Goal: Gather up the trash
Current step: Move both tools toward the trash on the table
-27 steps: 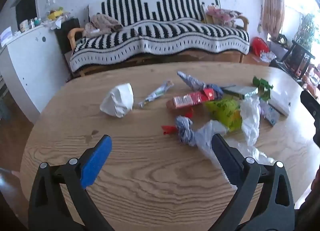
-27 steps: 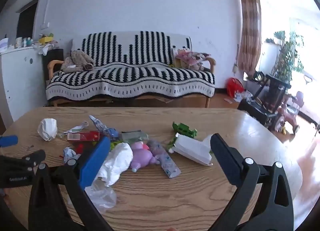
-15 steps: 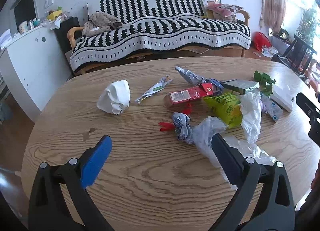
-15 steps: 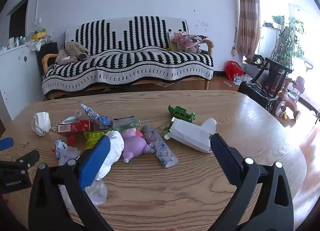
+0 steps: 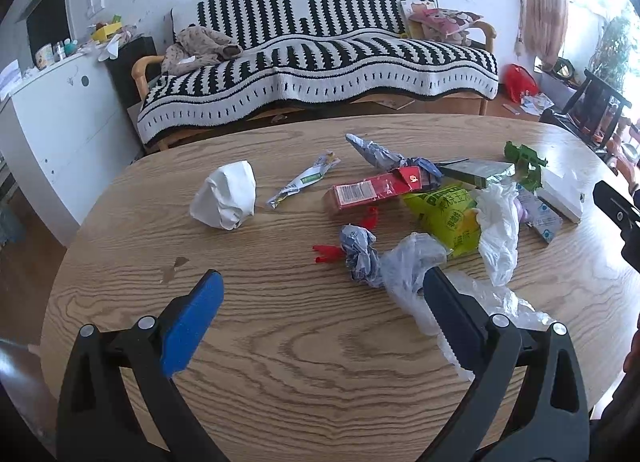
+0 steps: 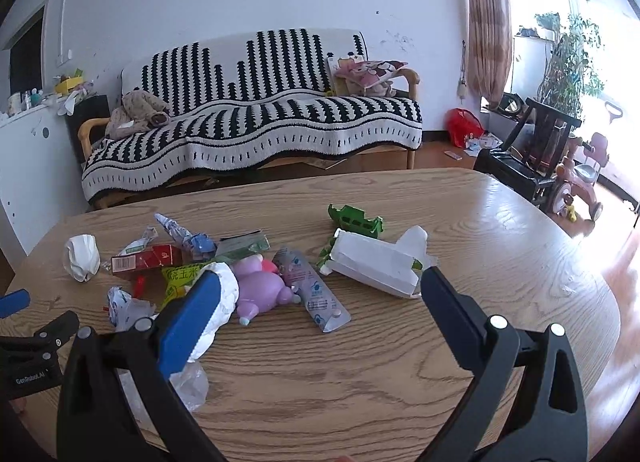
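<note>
Plainly, both grippers, left (image 5: 320,304) and right (image 6: 320,302), gape empty over the table (image 5: 280,342). Start with the clear bag (image 5: 412,262) beside the red box (image 5: 372,192); pinch its bunched top, lift slowly.

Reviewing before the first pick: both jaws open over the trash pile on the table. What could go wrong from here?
1. The clear plastic bag lies tangled with the crumpled grey wrapper; a grab may drag both, scattering the pile.
2. The purple toy and green toy sit among the wrappers and could be collected as trash.
3. The white carton looks too wide for an easy grip by the right gripper.
</note>
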`<state>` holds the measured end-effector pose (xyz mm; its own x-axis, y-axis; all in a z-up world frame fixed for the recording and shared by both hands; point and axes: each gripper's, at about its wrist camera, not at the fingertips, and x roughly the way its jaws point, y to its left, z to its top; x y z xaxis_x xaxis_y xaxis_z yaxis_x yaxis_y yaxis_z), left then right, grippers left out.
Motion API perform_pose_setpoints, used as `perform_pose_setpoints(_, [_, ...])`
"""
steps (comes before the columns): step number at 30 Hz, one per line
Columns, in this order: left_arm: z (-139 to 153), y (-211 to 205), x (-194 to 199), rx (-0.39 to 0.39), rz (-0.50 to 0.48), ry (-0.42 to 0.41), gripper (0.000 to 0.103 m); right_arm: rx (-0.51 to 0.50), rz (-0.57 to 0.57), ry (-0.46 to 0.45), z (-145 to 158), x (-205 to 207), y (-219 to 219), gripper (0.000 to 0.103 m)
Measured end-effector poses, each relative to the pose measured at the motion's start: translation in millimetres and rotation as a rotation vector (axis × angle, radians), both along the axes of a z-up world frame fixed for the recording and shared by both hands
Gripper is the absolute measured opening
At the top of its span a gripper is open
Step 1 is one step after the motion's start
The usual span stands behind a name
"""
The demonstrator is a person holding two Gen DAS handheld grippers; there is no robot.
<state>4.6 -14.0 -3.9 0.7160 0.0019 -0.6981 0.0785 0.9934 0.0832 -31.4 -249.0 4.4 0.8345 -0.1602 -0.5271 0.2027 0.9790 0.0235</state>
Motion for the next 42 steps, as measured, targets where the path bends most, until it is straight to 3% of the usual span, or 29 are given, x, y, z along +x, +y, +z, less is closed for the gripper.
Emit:
perform_pose_setpoints(7, [-0.9,10.9,3.9,0.022,0.018,0.044,0.097,0.086,-0.145,-0.2,11.6,-23.8,-29.2,0.097])
perform_pose_setpoints(11, [-3.5,26.6,10.0,0.012,0.046,0.065,0.097,0.168,-0.185,-0.195,6.5,-22.3,-51.0,0.097])
perform_pose_setpoints(13, [-5.1,34.2,11.3,0.009,0.061,0.047,0.097,0.181,-0.206,-0.198,7.8,-27.0,-59.3,0.097])
perform_pose_setpoints(18, [-14.7,56.8,15.1,-0.019,0.108,0.103,0.097,0.192,-0.253,-0.165,6.1,-31.8,-73.1,0.097])
perform_pose_setpoints(24, [-18.8,58.2,17.5,-0.084,0.104,0.136,0.097,0.252,-0.294,-0.139,-0.2,-33.8,-88.2,0.097])
perform_pose_setpoints(42, [-22.6,48.5,18.3,-0.09,0.09,0.139,0.097,0.265,-0.301,-0.104,-3.0,-30.4,-94.6,0.097])
